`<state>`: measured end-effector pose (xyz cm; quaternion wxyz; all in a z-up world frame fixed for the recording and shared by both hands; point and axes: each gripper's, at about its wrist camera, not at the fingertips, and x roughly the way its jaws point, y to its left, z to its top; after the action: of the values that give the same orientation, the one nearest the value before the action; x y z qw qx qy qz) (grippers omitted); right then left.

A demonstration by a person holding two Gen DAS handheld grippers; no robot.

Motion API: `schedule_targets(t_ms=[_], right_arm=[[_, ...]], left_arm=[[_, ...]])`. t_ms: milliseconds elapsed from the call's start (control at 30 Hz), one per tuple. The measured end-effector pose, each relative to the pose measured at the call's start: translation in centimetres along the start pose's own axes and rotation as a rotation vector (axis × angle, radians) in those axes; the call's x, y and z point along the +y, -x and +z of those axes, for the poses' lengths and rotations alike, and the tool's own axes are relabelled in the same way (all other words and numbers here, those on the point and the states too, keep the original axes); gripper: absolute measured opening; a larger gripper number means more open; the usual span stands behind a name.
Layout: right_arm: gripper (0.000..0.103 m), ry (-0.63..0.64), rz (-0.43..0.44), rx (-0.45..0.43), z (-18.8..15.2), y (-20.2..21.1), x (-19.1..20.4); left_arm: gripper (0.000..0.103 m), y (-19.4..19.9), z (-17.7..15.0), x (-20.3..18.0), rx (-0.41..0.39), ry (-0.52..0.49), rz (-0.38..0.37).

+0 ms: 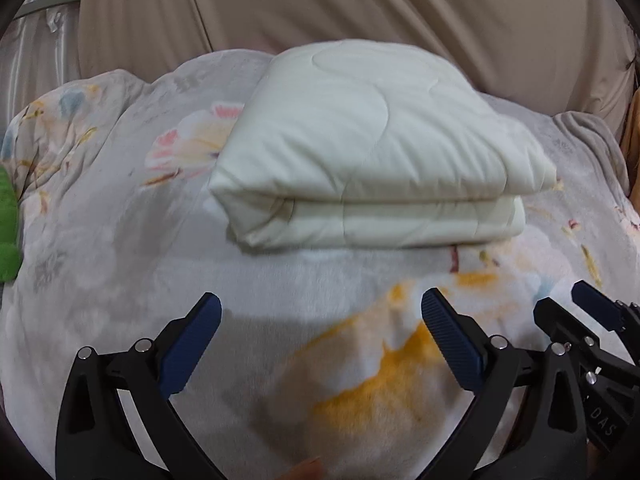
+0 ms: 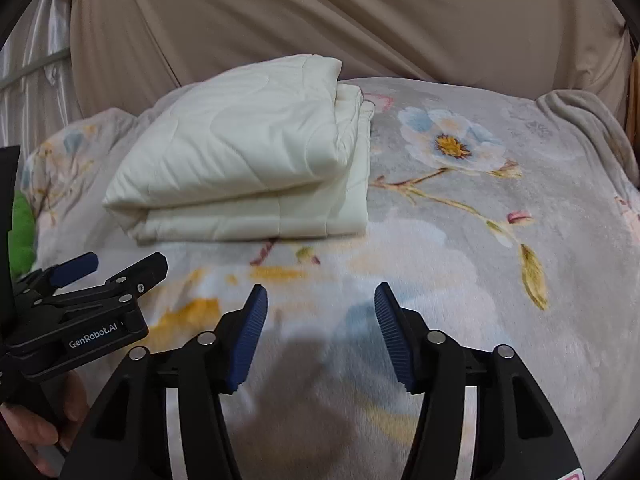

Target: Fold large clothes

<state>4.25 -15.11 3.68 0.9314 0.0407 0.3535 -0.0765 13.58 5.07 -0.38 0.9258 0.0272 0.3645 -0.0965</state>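
My left gripper hangs above the bed with its blue ribbed pads spread wide and nothing between them. My right gripper is likewise parted and empty, its blue pads well clear of each other; it sits just beside the left one, near the front edge of the bed.

The cream-white quilted comforter, folded into a thick rectangular bundle of several layers, lies ahead of both tools, resting flat on the grey plush blanket with a printed flower pattern that covers the whole surface. From the right wrist view the bundle sits to the left of a large pale-blue bloom printed on the blanket.

Behind the bed hangs a beige pleated curtain, with a paler satin drape at far left. A bright green fuzzy thing pokes in at the left edge; it's too cropped for me to say what it is.
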Motion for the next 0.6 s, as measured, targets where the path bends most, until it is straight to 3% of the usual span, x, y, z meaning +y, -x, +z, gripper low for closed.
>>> schedule_targets(t_ms=[333,600], right_arm=[[0.060,0.012,-0.027,0.058,-0.7,-1.3,0.7],[0.061,0.031,-0.041,0.049,-0.9,-1.3,1.2]], left_arm=[[0.098,0.1,-0.7,-0.2,-0.002,0.007,0.025],[0.098,0.4,-0.8,-0.8,-0.018,-0.021,0.049]])
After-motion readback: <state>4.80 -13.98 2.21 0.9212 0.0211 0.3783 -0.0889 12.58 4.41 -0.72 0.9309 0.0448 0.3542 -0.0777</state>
